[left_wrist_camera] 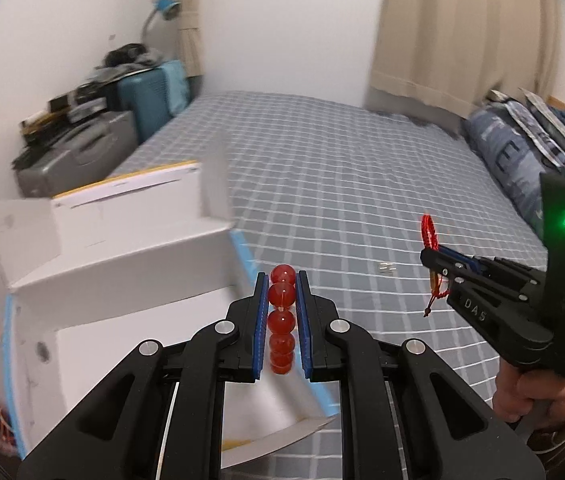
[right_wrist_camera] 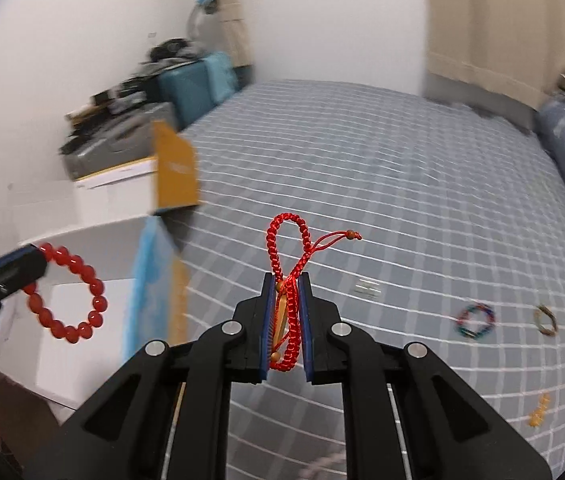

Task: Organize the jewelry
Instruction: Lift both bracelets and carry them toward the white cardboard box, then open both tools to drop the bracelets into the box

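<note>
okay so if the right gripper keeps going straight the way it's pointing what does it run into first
Probably just the checked bedsheet. The right gripper, jaws shut on the red braided bracelet, points down at bare bed. A small clear item lies slightly right of that line; depth is hard to judge.

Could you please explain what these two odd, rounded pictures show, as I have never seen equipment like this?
There is no robot: a person holds a two-finger gripper in each hand, each carrying a wide-angle camera looking along its fingers. One picture comes from the left gripper, shut on a red bead bracelet. The other comes from the right gripper, shut on a red braided cord bracelet. Each view also catches the other gripper from the side. Below is a bed with a checked sheet, where a multicoloured bracelet, a brownish ring-shaped bracelet and other small pieces lie. An open white box sits at the left.
</note>
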Tool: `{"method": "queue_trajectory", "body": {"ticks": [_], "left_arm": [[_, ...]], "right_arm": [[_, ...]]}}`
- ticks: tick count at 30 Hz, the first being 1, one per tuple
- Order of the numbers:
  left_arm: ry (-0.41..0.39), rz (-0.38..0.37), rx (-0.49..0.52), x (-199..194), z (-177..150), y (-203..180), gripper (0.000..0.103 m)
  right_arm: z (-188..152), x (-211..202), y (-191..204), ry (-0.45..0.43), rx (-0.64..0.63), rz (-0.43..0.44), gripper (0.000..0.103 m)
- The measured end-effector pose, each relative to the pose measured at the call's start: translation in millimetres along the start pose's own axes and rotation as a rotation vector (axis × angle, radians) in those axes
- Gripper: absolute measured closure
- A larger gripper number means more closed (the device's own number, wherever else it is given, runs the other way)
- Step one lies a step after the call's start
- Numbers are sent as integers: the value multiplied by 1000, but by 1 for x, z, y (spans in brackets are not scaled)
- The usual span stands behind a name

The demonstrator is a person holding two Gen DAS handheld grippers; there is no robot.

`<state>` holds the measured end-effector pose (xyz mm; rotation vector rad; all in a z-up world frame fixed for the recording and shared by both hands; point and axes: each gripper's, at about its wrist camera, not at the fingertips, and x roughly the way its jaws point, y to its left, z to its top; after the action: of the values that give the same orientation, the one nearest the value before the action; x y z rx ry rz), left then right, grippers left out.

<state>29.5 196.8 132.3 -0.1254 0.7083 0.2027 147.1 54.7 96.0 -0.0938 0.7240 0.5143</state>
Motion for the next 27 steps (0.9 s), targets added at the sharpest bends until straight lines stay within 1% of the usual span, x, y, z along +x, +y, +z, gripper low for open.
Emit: {"method": "queue_trajectory", "body": {"ticks": [7,11,13,18,21,24,27], "left_arm": [[12,103,-102,-13,-21,73,90],[37,159,-153,-16,-38,112,90],[57,183,-180,-15,-47,131,90],[109,227,-232,-7,-68,163,90],[143,231,-252,1,-77,171,90],[184,256,-271,10,-87,181,90],[212,254,-278,19,-93,184,90]], "right_arm": [[8,10,89,1,-115,122,92],[2,22,130,23,-162,175,92],[-5,31,148,52,-184,191,92],[-22,52,177,110,-213,216,92],[-33,67,187,153,-218,212,92],[-41,79,192,202,-211,212,92],[-49,88,195,238,-205,213,90]]}}
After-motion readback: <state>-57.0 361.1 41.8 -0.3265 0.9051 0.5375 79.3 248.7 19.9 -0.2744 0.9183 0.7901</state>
